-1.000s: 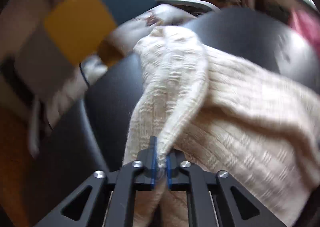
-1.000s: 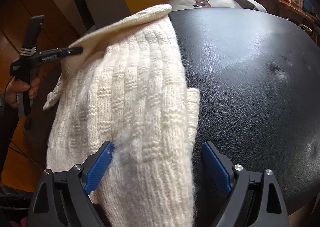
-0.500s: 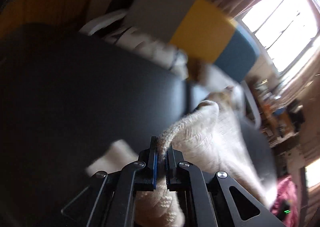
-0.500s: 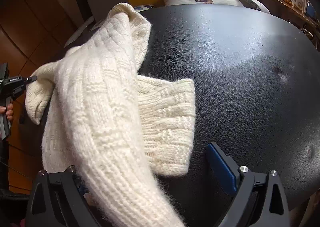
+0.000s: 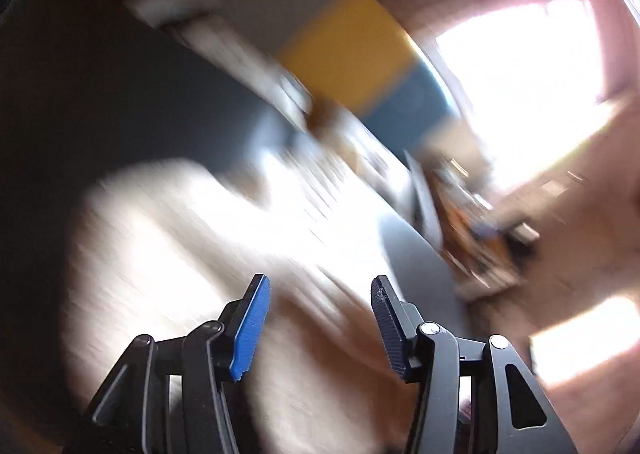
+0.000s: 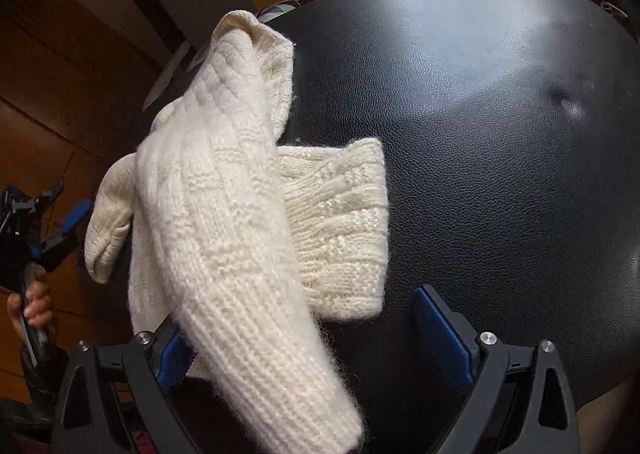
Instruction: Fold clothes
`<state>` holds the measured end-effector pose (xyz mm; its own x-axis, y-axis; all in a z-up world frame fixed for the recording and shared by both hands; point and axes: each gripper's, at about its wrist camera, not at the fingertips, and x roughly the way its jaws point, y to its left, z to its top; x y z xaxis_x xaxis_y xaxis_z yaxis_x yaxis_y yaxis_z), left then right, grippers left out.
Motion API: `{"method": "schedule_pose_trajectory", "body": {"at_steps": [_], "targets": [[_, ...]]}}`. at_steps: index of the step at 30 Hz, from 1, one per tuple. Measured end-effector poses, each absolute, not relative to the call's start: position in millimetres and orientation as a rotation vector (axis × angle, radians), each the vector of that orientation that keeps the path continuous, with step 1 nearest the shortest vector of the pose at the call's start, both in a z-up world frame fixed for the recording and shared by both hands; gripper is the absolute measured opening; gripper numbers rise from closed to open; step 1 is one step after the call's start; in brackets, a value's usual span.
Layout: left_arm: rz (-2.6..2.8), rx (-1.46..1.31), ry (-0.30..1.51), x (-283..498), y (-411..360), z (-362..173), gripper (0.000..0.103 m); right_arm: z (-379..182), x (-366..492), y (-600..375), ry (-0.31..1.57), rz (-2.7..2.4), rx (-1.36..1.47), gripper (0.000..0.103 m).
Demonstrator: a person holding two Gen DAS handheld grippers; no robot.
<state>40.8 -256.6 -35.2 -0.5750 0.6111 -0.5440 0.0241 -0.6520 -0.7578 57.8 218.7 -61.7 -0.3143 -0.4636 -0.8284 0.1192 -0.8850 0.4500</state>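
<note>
The cream knit sweater (image 6: 224, 205) lies on the left part of a black leather surface (image 6: 500, 125), bunched and partly doubled over: 1 ribbed sleeve runs from the far edge down toward the camera, and another ribbed section lies flat across the leather beneath it, pointing right. Its left edge droops over the side of the surface. In the left wrist view the sweater is only a bright, smeared pale shape below the fingers. The right gripper (image 6: 316, 346) hangs over the near end of the sweater with its jaws spread wide; the sleeve passes over the left blue pad, and the right pad stands clear above bare leather. The left gripper (image 5: 316, 322), off the left edge, has its jaws opening with nothing pinched between them. A hand (image 6: 34, 304) holds its handle.
</note>
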Motion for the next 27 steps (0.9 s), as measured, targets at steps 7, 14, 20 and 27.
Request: {"method": "schedule_pose_trajectory", "body": {"at_steps": [7, 14, 20, 27], "targets": [[1.806, -1.460, -1.221, 32.5, -139.6, -125.6, 0.053, -60.6, 61.1, 206.7, -0.464, -2.099, 1.478, 0.099], [1.839, -1.414, -1.406, 28.9, -136.7, -135.7, 0.057, -70.3, 68.8, 169.8, -0.378, -1.954, 1.457, 0.101], [1.926, -1.366, -1.374, 20.8, -126.6, -125.2, 0.019, -66.7, 68.9, 164.9, -0.372, -1.904, 1.462, 0.101], [2.078, -1.041, -1.364, 38.9, -199.7, -65.8, 0.007, -34.0, 55.8, 227.7, -0.614, -1.962, 1.337, 0.101]]}}
